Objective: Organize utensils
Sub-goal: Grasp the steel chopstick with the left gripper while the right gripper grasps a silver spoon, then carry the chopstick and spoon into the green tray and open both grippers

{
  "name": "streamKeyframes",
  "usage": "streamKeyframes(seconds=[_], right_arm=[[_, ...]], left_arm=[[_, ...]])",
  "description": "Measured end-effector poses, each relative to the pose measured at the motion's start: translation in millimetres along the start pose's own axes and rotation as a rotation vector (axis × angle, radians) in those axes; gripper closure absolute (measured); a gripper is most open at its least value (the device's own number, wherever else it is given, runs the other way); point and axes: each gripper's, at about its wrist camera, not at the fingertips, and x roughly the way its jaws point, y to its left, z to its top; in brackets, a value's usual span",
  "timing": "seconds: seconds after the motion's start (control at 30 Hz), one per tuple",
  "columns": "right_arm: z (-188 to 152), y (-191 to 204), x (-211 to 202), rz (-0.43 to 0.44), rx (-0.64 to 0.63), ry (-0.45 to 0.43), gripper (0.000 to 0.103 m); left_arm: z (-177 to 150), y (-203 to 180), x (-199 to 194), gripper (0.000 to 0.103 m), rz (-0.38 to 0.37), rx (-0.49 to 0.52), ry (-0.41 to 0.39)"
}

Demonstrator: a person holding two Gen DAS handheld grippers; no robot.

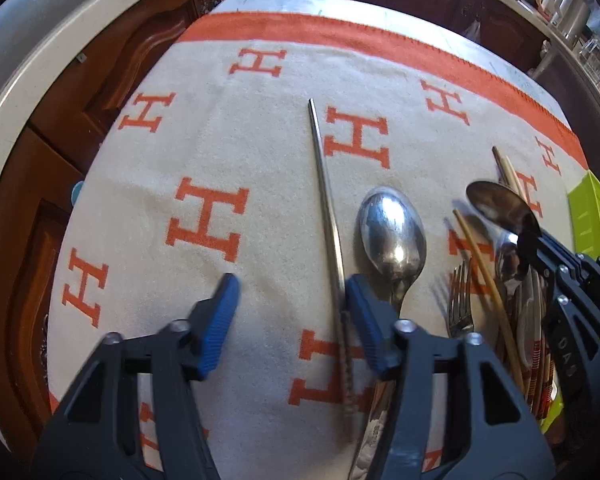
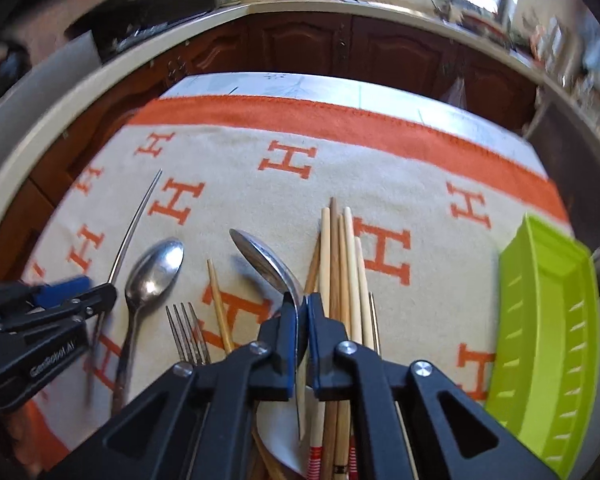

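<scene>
Bright daylight glares off the spoon (image 1: pixel 392 232); fisheye bending darkens the corners, and the right view's edges blur.

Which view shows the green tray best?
The right wrist view: the green tray shows nearly whole, with its slotted inner wall, right of the chopsticks. The left wrist view catches only a sliver at its right edge.

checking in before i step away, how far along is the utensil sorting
Early stage. Done: nothing shows in the part of the green tray that is in view. In hand: the right gripper is shut on a spoon, lifted over the wooden chopsticks. The left gripper is open around a metal chopstick. Left: the second spoon, the fork, and the chopsticks on the cloth.
</scene>
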Motion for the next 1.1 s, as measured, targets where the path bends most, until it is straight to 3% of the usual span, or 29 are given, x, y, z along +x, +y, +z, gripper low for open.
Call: streamKeyframes(seconds=[0.07, 0.1, 0.43, 0.6, 0.83, 0.93, 1.1], right_arm=[[-0.6, -10.6, -1.7, 0.044, 0.055, 0.003, 0.098], [-1.3, -16.3, -3.1, 0.065, 0.083, 0.003, 0.098], [-20.3, -71.8, -39.8, 0.230, 0.368, -0.043, 0.098], [-44.6, -102.1, -75.2, 0.232, 0.472, -0.089, 0.098], [-83.5, -153.2, -122.0, 0.090, 0.585, -0.165, 0.098], [-99.3, -172.0, -125.2, 0.029, 0.619, -0.147, 0.098], [-121.5, -198.5, -115.7, 0.022, 0.703, -0.097, 0.098]], left_arm=[[0.2, 0.5, -2.0, 0.095, -0.017, 0.011, -0.016], [0.0, 1.9, -2.3, 0.097, -0.030, 0.009, -0.016], [-4.3, 16.2, -19.8, 0.099, -0.138, -0.038, -0.026], [-12.4, 6.8, -58.7, 0.100, -0.175, -0.008, -0.073], [-26.5, -59.4, -132.6, 0.100, -0.301, 0.137, -0.177], [-30.7, -99.9, -151.0, 0.100, -0.364, 0.199, -0.191], [-36.5, -178.0, -162.6, 0.100, -0.441, 0.292, -0.178]])
